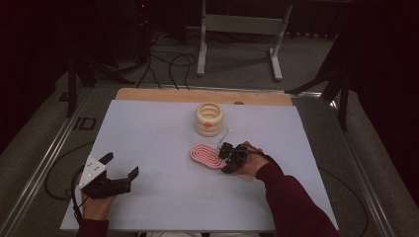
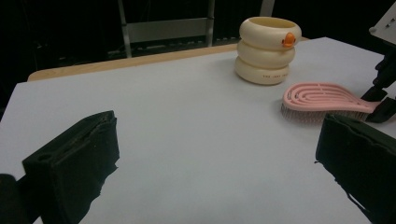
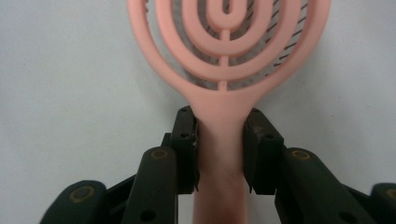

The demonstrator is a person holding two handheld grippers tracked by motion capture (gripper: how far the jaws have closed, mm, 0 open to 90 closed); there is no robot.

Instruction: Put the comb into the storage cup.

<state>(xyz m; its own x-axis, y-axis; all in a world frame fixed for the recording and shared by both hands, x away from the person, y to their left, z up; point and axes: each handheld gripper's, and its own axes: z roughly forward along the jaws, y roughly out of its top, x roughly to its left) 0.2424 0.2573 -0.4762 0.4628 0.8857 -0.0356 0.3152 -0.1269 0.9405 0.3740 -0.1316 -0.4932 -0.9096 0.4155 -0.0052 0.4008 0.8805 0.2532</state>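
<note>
Right gripper view: a pink hairbrush lying flat on the white table is clamped at its handle by the right gripper. Just behind it, a cream ringed container is seen standing. The left gripper is held apart and empty; the brush appears grasped but not yet lifted.

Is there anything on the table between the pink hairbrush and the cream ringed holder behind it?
Nothing: in the high view and the left gripper view, only bare white tabletop separates the pink hairbrush from the cream ringed holder.
</note>
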